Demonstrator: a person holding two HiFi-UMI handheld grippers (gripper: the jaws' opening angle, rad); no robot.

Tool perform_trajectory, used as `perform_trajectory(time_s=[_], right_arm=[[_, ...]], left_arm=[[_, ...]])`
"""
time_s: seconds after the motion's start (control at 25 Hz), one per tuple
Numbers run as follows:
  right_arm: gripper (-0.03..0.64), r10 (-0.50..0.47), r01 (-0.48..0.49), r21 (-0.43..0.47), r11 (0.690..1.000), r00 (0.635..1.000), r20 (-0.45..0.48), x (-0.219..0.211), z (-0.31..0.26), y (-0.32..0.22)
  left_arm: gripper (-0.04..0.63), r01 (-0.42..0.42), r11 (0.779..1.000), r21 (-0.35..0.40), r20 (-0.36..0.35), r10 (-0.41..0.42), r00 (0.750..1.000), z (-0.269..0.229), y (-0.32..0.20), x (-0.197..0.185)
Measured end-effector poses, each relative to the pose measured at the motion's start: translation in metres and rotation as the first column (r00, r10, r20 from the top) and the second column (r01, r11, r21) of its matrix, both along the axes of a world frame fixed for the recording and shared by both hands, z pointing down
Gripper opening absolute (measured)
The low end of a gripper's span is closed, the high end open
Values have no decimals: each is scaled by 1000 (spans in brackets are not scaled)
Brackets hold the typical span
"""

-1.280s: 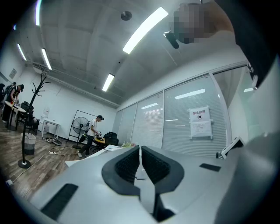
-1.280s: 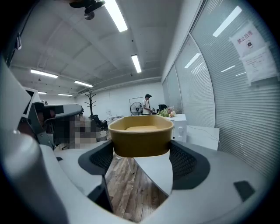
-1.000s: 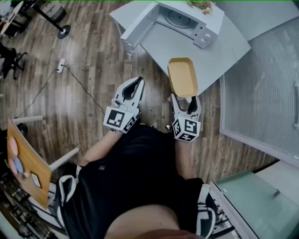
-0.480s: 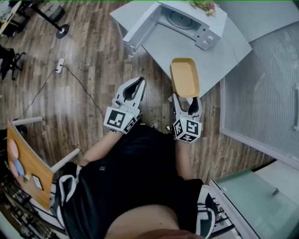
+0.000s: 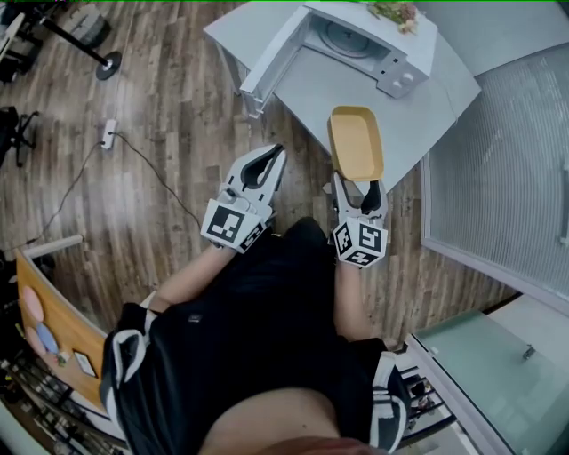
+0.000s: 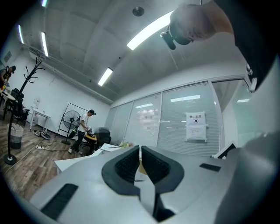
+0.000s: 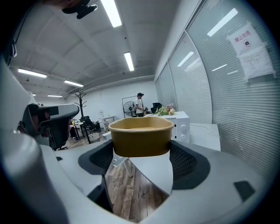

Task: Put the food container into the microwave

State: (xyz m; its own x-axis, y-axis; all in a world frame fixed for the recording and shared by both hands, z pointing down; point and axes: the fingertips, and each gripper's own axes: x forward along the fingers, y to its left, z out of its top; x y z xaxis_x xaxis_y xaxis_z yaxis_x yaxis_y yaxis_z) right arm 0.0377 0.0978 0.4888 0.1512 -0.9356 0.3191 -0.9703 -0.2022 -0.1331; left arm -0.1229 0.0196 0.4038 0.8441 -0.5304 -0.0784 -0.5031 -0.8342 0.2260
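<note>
A tan, empty food container (image 5: 356,142) hangs over the near edge of the white table (image 5: 418,107), and my right gripper (image 5: 357,188) is shut on its near end. In the right gripper view the container (image 7: 141,136) sits between both pads. The white microwave (image 5: 356,40) stands at the table's far end with its door (image 5: 271,55) swung open to the left; it also shows behind the container as the microwave (image 7: 181,124). My left gripper (image 5: 269,158) hovers over the wood floor left of the table, shut with nothing in it; in its own view the left gripper (image 6: 140,151) has its jaws together.
A glass partition with blinds (image 5: 507,178) runs along the right. A power strip and cable (image 5: 108,133) lie on the floor at left. Flowers (image 5: 391,11) rest on top of the microwave. A person (image 6: 83,129) stands by a fan (image 6: 72,118) far off.
Both grippers and the container have shifted slightly forward toward the table and microwave. The right gripper's hold is unchanged; the left gripper stays shut.
</note>
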Motion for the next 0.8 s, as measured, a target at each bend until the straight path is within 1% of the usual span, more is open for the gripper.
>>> perform_trajectory(time_s=[0.12,0.28,0.56,0.8], right_arm=[[419,1,-1,-9,1000,1000,2,7,5,-22],[419,-28,28,-23,999,1000,2,27,16,-58],[419,-93,93,-32,995,995,-22,90,29,-142],[419,-127,126,-51,991,992,-13,141,54,-205]], left_arm=[[34,-4,1000,-6,-2,4,1000,1,-18,7],[34,15,1000,-18,-9,-15,1000,6,-43,26],[34,97,995,-9,4,-97,995,7,-100,82],[34,152,988,-20,15,-152,988,6,-134,126]])
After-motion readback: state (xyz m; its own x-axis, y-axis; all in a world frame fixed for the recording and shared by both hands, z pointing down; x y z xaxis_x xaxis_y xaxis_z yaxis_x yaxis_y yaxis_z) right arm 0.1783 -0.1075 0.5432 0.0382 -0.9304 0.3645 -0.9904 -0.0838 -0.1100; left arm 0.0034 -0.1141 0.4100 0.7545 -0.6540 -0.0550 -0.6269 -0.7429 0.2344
